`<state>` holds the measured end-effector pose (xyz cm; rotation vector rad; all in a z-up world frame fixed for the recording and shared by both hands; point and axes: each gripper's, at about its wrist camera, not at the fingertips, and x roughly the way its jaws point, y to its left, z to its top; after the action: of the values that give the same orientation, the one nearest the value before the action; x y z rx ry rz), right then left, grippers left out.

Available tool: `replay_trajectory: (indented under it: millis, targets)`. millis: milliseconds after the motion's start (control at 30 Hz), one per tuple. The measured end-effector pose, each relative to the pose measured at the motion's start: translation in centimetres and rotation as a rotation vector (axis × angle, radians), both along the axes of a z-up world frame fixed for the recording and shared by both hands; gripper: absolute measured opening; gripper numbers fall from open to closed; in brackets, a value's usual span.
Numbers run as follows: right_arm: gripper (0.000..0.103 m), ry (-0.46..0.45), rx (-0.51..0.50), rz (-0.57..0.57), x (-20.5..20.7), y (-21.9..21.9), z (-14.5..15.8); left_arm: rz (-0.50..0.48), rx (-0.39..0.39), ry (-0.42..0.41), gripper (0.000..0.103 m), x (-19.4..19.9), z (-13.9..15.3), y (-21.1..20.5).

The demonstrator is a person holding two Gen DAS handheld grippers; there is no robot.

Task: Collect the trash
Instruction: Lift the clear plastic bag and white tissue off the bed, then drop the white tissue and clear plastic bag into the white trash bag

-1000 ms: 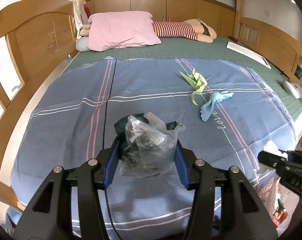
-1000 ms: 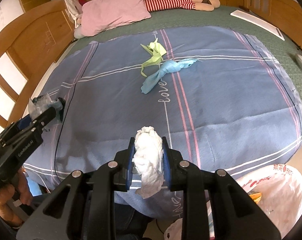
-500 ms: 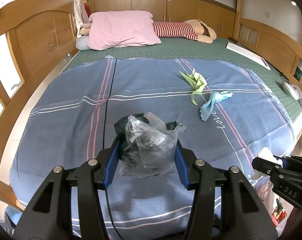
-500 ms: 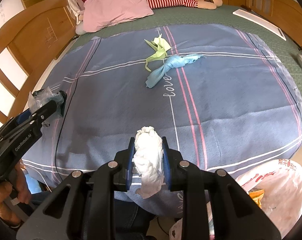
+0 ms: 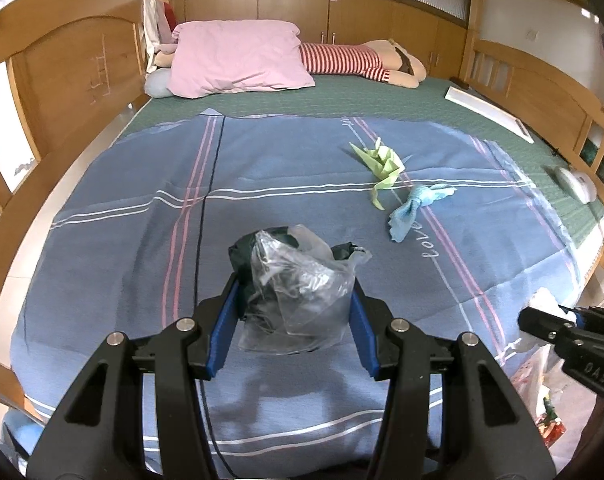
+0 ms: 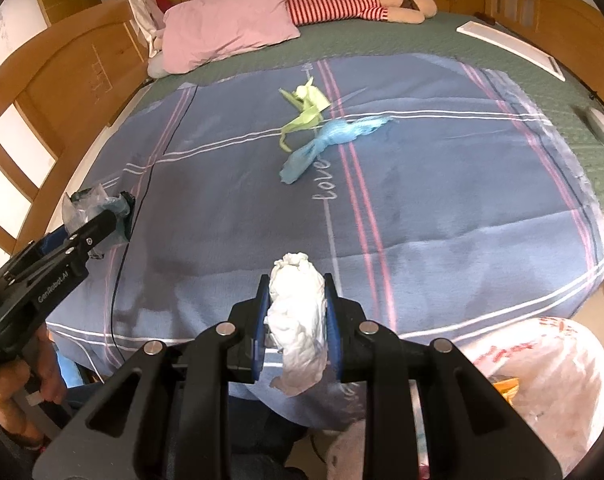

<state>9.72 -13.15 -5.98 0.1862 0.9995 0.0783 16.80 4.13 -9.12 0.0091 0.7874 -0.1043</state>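
My left gripper is shut on a crumpled clear plastic bag with dark scraps inside, held above the near part of the blue blanket. In the right wrist view that same bag shows at the left. My right gripper is shut on a white paper wad near the bed's front edge. A green paper scrap and a blue tissue lie side by side further up the blanket.
A white trash bag with red print stands open on the floor at the lower right. A pink pillow and a striped plush toy lie at the head. Wooden bed rails flank both sides. A hand holds the left gripper's handle.
The right gripper with the white wad has drifted slightly left and nearer the bed's front edge. The left gripper and its bag have stayed put.
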Motion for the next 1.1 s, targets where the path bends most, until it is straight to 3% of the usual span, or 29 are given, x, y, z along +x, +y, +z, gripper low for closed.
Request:
replay_trajectory:
  millis: [233,400,500,533,567,633,800,933,1100]
  targets:
    - [0.025,0.033,-0.038,-0.105,-4.3,-6.2,1.2,-0.067,-0.044,-0.003,0.051,-0.5,0.2,-1.3]
    - [0.026,0.140,-0.098,-0.134,-7.5,-9.8,0.0,-0.109,-0.037,-0.008,0.051,-1.1,0.0,-2.6]
    - [0.042,0.228,-0.096,-0.122,-8.7,-10.7,-1.7,-0.123,-0.040,0.002,0.051,-1.3,-0.4,-2.9]
    - [0.054,0.238,-0.089,-0.121,-9.1,-10.8,-2.0,-0.127,-0.041,0.006,0.051,-1.2,-0.5,-3.0]
    - [0.067,0.234,-0.085,-0.127,-9.5,-11.1,-2.2,-0.131,-0.045,0.012,0.051,-1.3,-0.6,-3.1]
    - [0.074,0.201,-0.080,-0.159,-9.9,-11.4,-1.8,-0.142,-0.065,0.024,0.051,-1.2,-0.8,-3.1]
    - [0.075,0.061,0.037,-0.277,-10.6,-13.4,0.6,-0.230,-0.170,0.040,0.051,-1.6,-0.3,-3.5]
    - [0.077,-0.060,0.035,-0.397,-11.7,-15.6,2.7,-0.429,-0.380,0.087,0.051,-3.2,1.1,-5.5]
    - [0.078,-0.109,0.088,-0.513,-12.4,-18.6,3.6,-0.730,-0.410,0.137,0.053,-7.6,1.6,-12.7]
